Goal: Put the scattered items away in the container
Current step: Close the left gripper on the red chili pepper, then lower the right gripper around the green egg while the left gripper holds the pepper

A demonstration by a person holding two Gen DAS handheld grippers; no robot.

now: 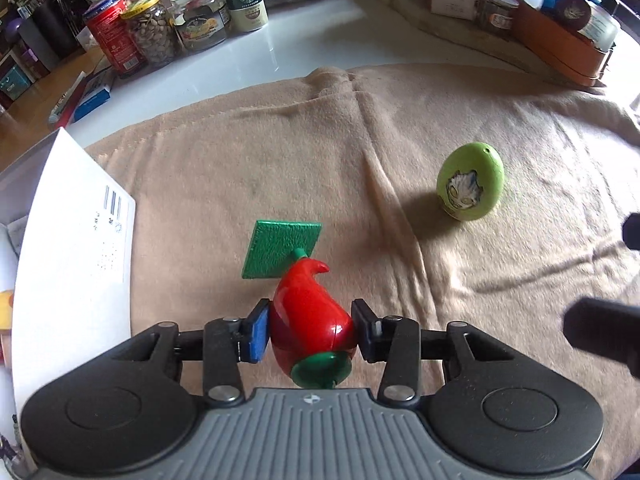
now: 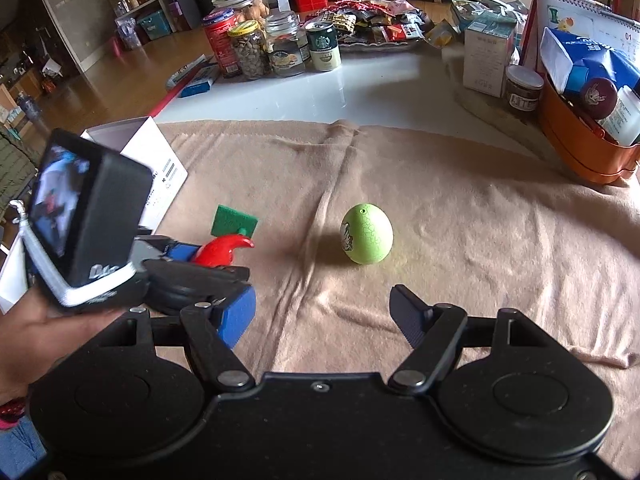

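The left hand-held gripper (image 1: pixel 310 330) clenches the red pepper toy (image 1: pixel 308 320) by its glossy, rounded body — slick enough to slip or twist out above the blanket (image 1: pixel 400 128) before reaching the white box (image 1: pixel 72 232). Its green square base (image 1: pixel 282 250) juts forward. The right hand-held gripper (image 2: pixel 324 312) hangs released, near the green egg (image 2: pixel 367 234).

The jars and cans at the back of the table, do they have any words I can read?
"STARBUCKS" round the logo, on the green and cream can.
"01" on the calendar.
Red can, jar labels and the white box with its barcode: too blurred to read.
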